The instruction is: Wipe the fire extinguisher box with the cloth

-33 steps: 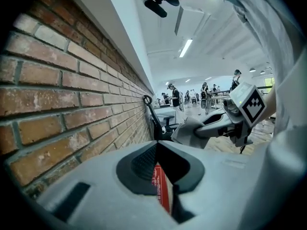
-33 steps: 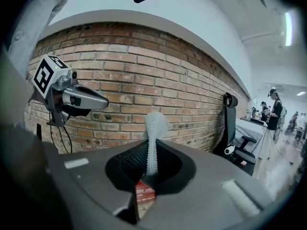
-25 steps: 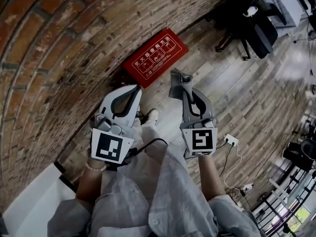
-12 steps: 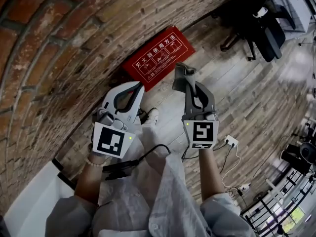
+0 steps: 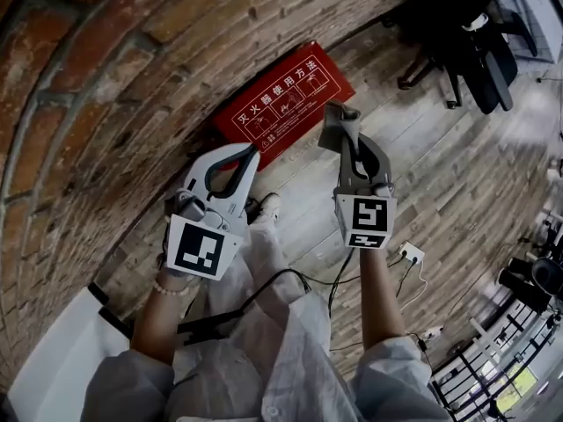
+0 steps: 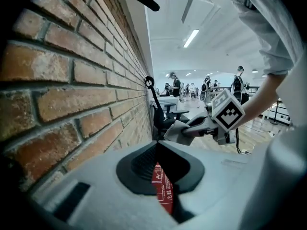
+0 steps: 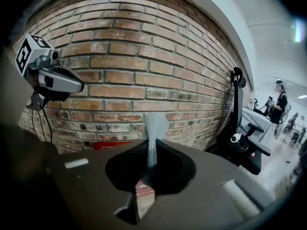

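Though right tool [image 5: 349, 146] clenches grey cloth [image 5: 338, 123] by narrow fold, hold looks slim: cloth may slip free once dragged over fire extinguisher box [image 5: 283, 104]. Left tool [image 5: 249, 154] clenched, empty, tips near box edge; could bump it. Box sits on wooden floor [image 5: 440, 174] against brick wall [image 5: 132, 69], just beyond both tools, not yet touched. Box front face hidden; print too small to read; cloth's full size unclear

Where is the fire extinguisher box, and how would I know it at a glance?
Look to the brick wall and follow it down to the wooden floor. The box sits there against the wall's foot. It is bright red with white lettering on top, unlike the brownish bricks and grey planks.
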